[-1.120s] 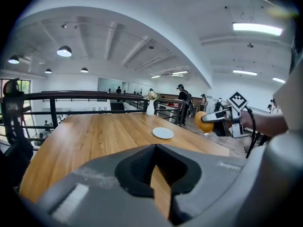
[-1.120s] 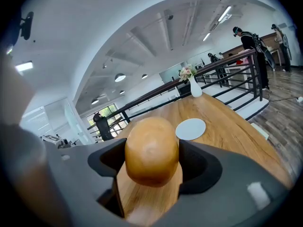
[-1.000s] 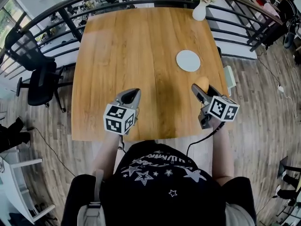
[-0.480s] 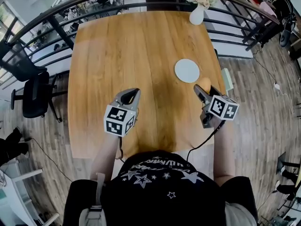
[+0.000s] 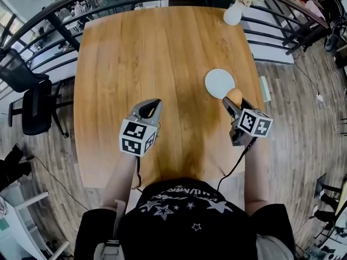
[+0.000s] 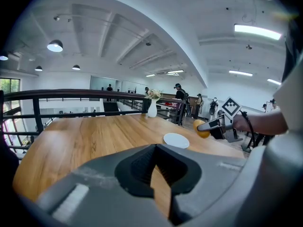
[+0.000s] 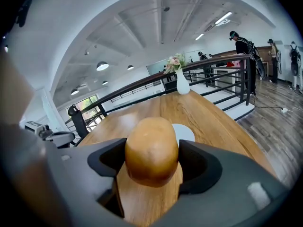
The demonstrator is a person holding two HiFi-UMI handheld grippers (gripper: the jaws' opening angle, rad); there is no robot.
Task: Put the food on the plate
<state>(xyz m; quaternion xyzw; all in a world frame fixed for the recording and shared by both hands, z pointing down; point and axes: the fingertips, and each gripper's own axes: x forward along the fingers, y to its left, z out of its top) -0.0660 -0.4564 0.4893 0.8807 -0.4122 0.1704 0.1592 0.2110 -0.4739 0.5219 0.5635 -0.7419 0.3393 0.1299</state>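
Observation:
A rounded golden-brown bread roll (image 5: 234, 95) is clamped between the jaws of my right gripper (image 5: 232, 102), which is shut on it just above the table. It hangs at the near edge of the small white plate (image 5: 218, 81). In the right gripper view the roll (image 7: 151, 150) fills the gap between the jaws, with the plate (image 7: 185, 132) just behind it. My left gripper (image 5: 149, 106) hovers over the table's middle, shut and holding nothing. From the left gripper view I see the plate (image 6: 176, 140) and the roll (image 6: 201, 128) at the right.
The wooden table (image 5: 152, 47) bears a white vase of flowers (image 5: 233, 11) at its far right corner. A dark railing (image 5: 49, 20) runs round the far side. An office chair (image 5: 31, 106) stands on the floor at the left.
Both grippers have moved forward over the table. The roll in the right gripper has come up to the plate's near edge.

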